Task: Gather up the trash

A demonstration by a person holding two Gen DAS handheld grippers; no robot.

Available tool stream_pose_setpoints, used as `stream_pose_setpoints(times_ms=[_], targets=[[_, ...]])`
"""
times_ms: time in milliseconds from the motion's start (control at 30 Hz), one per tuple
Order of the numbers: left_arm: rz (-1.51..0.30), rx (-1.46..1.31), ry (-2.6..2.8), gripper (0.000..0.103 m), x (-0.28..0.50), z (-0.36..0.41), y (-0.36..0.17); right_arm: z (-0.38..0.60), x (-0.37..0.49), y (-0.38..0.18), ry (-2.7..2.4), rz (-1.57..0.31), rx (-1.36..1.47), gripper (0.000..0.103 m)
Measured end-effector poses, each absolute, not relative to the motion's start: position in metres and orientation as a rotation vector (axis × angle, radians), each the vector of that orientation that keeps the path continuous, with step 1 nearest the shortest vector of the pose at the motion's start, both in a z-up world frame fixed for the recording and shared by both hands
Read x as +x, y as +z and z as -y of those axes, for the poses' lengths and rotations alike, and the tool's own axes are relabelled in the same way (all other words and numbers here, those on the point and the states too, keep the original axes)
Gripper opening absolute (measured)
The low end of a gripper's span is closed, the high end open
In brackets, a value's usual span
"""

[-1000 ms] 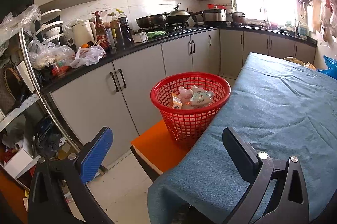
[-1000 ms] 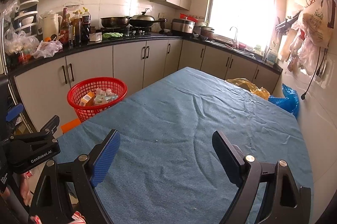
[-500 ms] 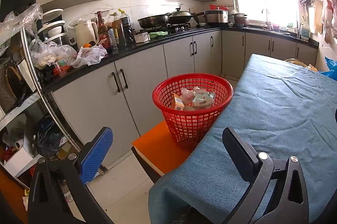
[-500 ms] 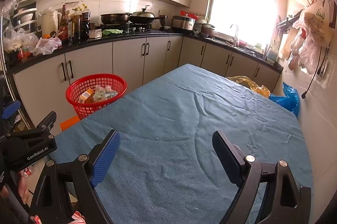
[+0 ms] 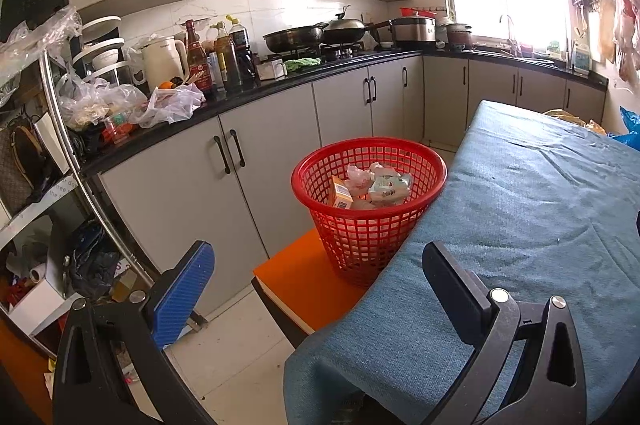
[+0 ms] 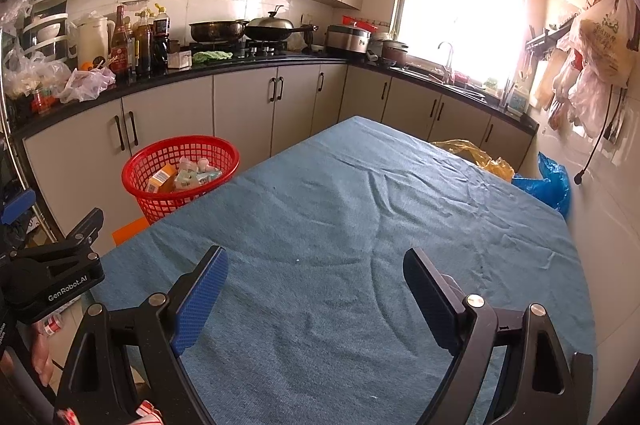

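Observation:
A red mesh basket [image 5: 370, 209] [image 6: 182, 181] stands on an orange stool [image 5: 308, 289] at the table's left side. Inside it lie an orange carton [image 5: 341, 196], crumpled wrappers and packets [image 5: 384, 183]. My left gripper [image 5: 316, 281] is open and empty, hovering near the table's front left corner, short of the basket. My right gripper [image 6: 316, 285] is open and empty above the blue tablecloth [image 6: 360, 225]. The left gripper's body [image 6: 52, 277] shows at the left edge of the right wrist view.
Grey cabinets and a black counter [image 5: 248, 93] crowded with bottles, a kettle and plastic bags run behind the basket. A metal shelf rack [image 5: 60, 153] stands at the left. Yellow and blue bags [image 6: 520, 173] sit beyond the table's far right corner.
Both views have shifted slightly; the basket sits a little higher and farther right in the left wrist view. Both grippers stay open and empty.

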State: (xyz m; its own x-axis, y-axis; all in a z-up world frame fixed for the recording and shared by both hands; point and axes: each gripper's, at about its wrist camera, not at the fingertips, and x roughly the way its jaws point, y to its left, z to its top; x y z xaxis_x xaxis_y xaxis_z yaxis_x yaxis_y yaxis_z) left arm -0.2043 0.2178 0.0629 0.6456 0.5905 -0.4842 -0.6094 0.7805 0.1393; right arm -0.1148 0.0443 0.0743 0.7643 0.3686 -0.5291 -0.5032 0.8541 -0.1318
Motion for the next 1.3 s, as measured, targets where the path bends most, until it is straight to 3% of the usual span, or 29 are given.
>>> stream_pose_setpoints(times_ms=[1300], targets=[[-0.546, 0.024, 0.655, 0.103, -0.191, -0.206, 0.060, -0.016, -0.098, 0.059, 0.441, -0.560, -0.222, 0.092]])
